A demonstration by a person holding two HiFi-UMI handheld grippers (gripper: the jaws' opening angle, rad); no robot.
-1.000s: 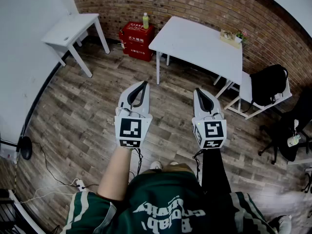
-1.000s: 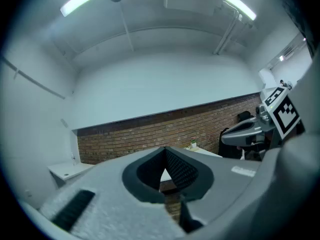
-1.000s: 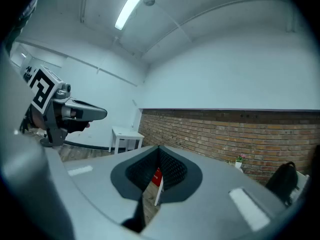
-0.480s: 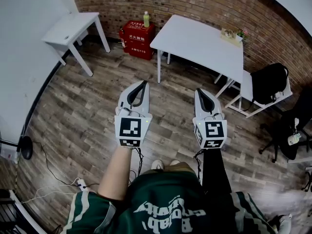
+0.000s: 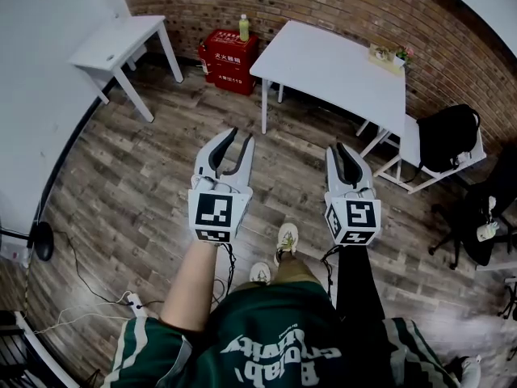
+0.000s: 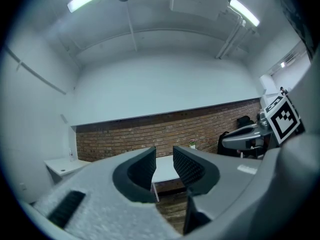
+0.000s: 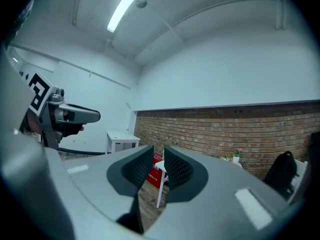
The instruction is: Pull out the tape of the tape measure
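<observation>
— Gripping anything in those ridged pads [image 6: 187, 166]?
— Nothing. Just opening the left tool [image 5: 241, 136] wide, the right tool [image 5: 342, 148] slightly; aiming both at the smooth white table [image 5: 323, 63], upper centre. Not spotting the tape measure.

The floor [image 5: 121, 184] is matt, grainy wood; the wall [image 5: 323, 6] rough brick; the table [image 5: 323, 55] smooth and matt; the shirt [image 5: 275, 338] cloth.

Right gripper [image 7: 159, 156] points level at the brick wall [image 7: 240, 129]. Its jaws have just been opening, and there's a narrow gap with nothing in it. Through the gap sits a red box [image 7: 153, 177]. Far to its left is the left gripper [image 7: 92, 116], and to its right a black bag [image 7: 281, 170].
</observation>
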